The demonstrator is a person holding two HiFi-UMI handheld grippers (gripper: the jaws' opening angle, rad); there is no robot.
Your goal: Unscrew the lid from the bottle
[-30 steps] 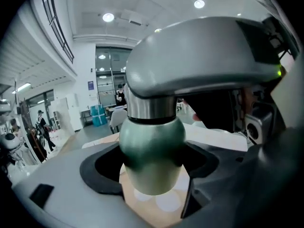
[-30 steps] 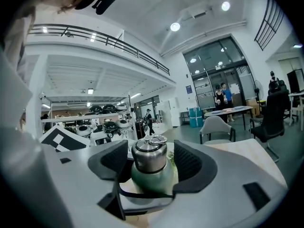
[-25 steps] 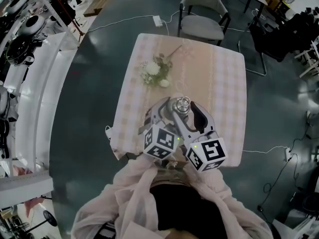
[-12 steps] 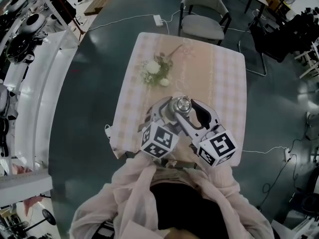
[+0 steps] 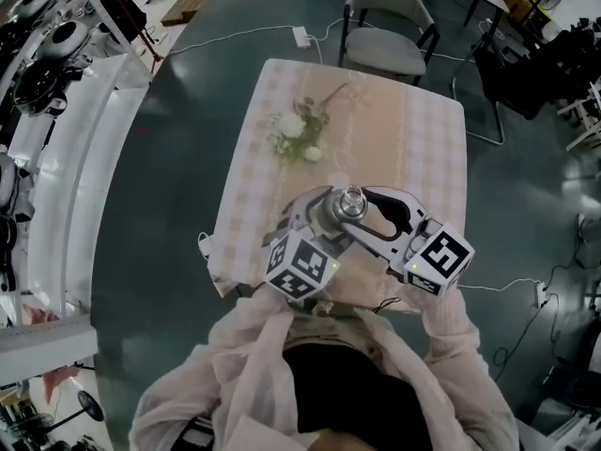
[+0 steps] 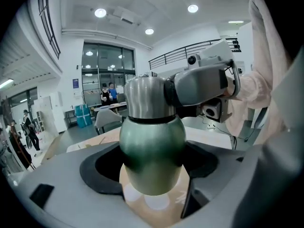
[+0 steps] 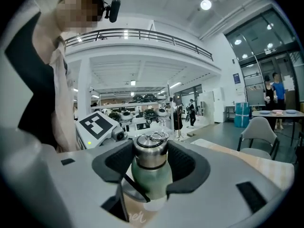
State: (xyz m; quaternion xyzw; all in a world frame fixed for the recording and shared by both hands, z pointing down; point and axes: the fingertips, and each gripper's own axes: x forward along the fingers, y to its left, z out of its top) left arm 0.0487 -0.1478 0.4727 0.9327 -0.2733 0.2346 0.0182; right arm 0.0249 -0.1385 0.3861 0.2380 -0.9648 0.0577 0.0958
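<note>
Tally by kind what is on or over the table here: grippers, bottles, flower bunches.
Grippers: 2, left gripper and right gripper
Green bottle: 1, steel lid on
White flower bunch: 1
Total: 4

Right tongs [image 7: 151,159], just closed further, clasp the lid [image 7: 150,151] on the green bottle [image 7: 151,182].

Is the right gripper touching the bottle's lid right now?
Touching. The right gripper view shows the right gripper with both fingers pressed on the lid, no gap; they have just been closing.
</note>
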